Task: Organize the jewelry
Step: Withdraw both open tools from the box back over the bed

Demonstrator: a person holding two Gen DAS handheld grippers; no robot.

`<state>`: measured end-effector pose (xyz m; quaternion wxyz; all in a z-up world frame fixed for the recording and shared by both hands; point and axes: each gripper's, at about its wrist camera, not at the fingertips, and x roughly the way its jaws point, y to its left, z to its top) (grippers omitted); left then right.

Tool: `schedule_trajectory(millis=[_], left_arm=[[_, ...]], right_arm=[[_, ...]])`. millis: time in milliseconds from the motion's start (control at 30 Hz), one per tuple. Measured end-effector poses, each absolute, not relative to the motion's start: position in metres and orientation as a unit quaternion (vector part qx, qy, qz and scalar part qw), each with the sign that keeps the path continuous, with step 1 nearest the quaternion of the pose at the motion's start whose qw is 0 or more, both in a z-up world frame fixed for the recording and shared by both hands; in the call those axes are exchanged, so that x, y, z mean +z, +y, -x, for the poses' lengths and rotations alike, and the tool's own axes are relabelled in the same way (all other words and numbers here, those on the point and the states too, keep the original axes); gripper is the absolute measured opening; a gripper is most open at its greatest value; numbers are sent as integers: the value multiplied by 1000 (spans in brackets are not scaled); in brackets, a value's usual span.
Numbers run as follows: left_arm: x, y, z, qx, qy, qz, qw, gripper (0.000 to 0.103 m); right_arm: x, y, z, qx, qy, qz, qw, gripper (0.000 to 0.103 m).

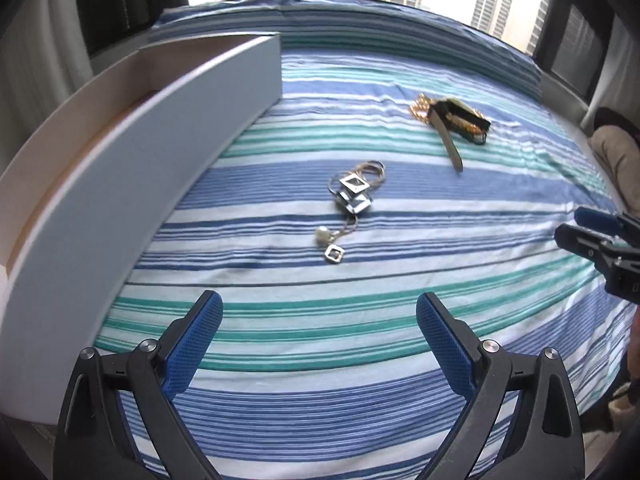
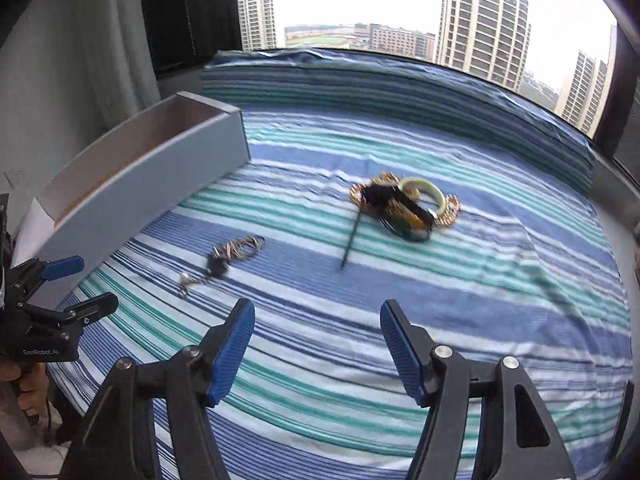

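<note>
Both wrist cameras are looking steeply down, close over the striped bedspread [image 1: 360,272] toward the window. Both are sharing the grey box [image 1: 152,152] at frame left and the jewelry at centre.

A bed covered with a striped sheet [image 2: 460,300] in blue, teal and white fills the near and middle ground, its far edge bunched up against a wide window [image 2: 360,4]. Pale daylight comes through the glass, showing tall apartment towers [image 2: 484,20] and lower buildings under an overcast sky. Dark curtains [image 2: 188,12] hang at the left of the window, with a lighter drape, perhaps sheer, [image 2: 100,52] further left.
</note>
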<state>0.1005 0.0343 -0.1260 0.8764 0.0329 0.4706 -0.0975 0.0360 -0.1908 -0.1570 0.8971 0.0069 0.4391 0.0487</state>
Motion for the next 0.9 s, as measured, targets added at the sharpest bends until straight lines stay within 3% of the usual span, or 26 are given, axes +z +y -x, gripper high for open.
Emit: schedule_trajectory(millis=[200,467,700,900], left_arm=[[-147,8,-99,-86,470,-84,875,98],[-163,2,-100,-85,492,-95,861,98],[-164,7,-101,-88,496,-82,860,98],[-157,18,-100,-81,495,-65,863,98]], right_arm=[[-214,-221,-9,13,479,-38,877,67],[-221,-218,-14,43,487,-53,871,67],[-198,-224,-81,90,506,-111,851,67],[-195,-212,-177,88,507,-79,854,67]])
